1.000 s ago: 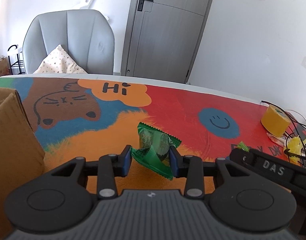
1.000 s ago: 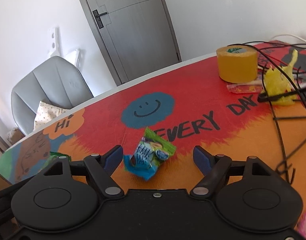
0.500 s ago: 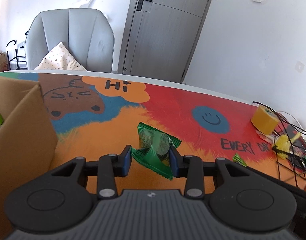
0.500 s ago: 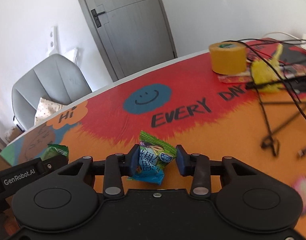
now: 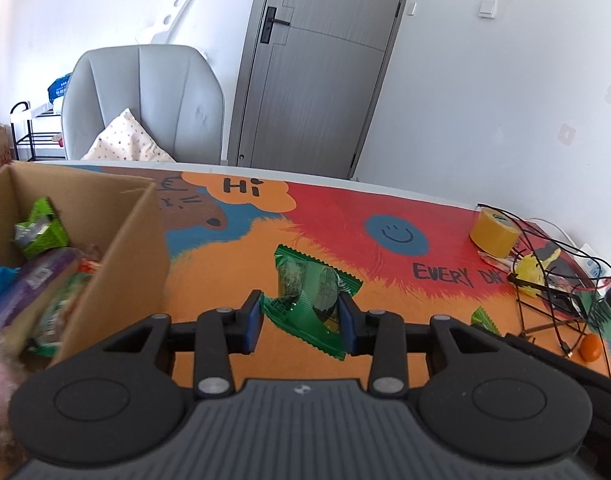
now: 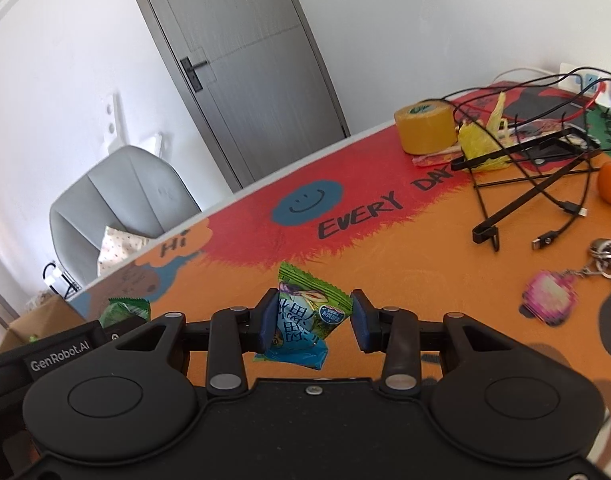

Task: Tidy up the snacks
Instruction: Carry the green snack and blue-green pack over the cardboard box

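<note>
Bright, even daylight fills both views, perhaps from a window off-frame. The fisheye lens bends the door (image 5: 313,68) and darkens the corners. Snacks in the cardboard box (image 5: 117,240) and a pink keychain (image 6: 551,298) are blurred.

tabletop (image 6: 385,264) mat: "Hi" in an orange cloud, "EVERY DAY" in black (last letters partly behind cables in the left view) | black gripper body (image 6: 57,354) at left edge: "GenRobot.AI" | snack wrapper print: unreadable
</note>
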The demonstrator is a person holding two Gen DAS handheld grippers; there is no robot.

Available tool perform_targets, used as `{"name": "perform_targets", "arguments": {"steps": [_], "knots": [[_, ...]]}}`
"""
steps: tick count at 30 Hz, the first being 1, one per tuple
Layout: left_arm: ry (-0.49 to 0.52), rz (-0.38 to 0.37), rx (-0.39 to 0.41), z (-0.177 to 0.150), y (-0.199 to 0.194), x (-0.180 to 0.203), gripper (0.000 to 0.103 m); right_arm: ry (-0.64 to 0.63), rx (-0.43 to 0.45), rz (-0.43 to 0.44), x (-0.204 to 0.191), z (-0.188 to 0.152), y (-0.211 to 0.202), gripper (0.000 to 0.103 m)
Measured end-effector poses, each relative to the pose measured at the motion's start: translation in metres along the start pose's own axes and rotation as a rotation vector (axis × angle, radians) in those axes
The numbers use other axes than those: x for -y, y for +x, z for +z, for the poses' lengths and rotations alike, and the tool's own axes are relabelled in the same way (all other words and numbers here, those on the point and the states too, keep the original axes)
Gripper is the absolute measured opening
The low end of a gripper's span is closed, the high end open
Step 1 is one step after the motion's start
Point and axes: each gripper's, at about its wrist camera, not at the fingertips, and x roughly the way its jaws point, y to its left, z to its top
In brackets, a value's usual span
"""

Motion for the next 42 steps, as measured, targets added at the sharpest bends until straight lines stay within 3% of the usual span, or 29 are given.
{"name": "perform_targets", "arguments": {"steps": [22,35,42], "knots": [[-0.025,-0.008,0.126,-0.013,-0.098,-0.034,0.038,-0.053,0.111,0.097,-0.035,-0.024,-0.082,0.039],[-0.035,0.082,0.179,0.009,-0.148,-0.086,0.038,-0.106,0.12,0.233,-0.077,-0.022,-0.094,0.039],[-0.076,0.124,0.184,0.013,-0.154,-0.12,0.038,-0.155,0.114,0.271,-0.104,-0.028,-0.096,0.039]]}}
